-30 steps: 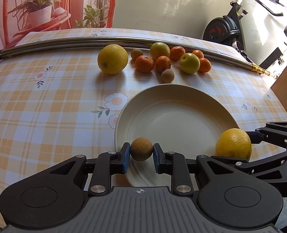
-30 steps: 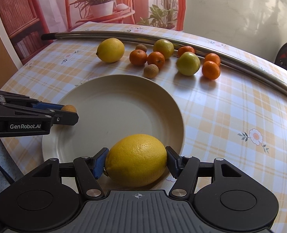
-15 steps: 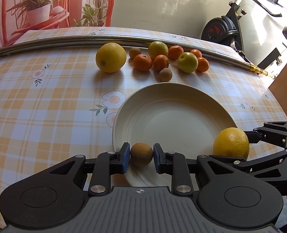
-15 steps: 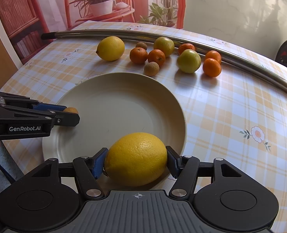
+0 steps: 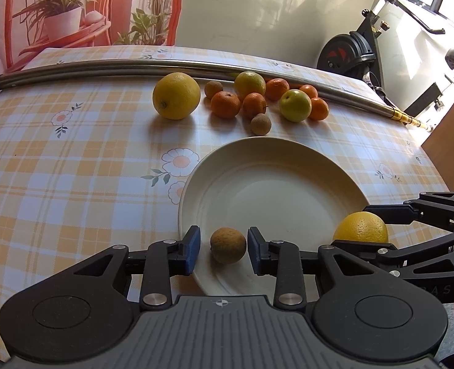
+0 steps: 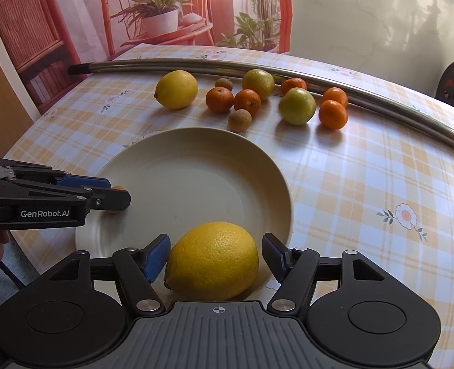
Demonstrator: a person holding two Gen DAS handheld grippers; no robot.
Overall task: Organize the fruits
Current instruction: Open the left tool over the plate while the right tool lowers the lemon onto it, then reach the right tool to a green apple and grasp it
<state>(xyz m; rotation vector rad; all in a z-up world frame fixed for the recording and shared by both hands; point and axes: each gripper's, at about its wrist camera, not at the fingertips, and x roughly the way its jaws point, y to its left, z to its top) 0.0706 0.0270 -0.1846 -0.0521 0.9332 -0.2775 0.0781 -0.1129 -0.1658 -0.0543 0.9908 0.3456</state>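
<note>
A small brown fruit (image 5: 228, 245) lies on the near rim of the cream plate (image 5: 273, 190). My left gripper (image 5: 223, 247) straddles it with its jaws opening, and a gap shows on each side of the fruit. A large yellow lemon (image 6: 213, 259) rests on the plate's near edge between the pads of my right gripper (image 6: 215, 255). Its jaws are opening too, and the right pad stands clear of the peel. In the right wrist view the left gripper (image 6: 113, 196) reaches in from the left and hides most of the brown fruit.
Beyond the plate lie a second lemon (image 5: 176, 96), several mandarins (image 5: 225, 104), two yellow-green fruits (image 5: 295, 105) and two more small brown fruits (image 5: 260, 124). A long metal pole (image 5: 134, 64) runs across the far side of the checked tablecloth. An exercise bike stands past the table's right.
The left jaws spread and let go of the small brown fruit, which now lies on the plate. The right jaws widened around the lemon. Neither hand shifted.
</note>
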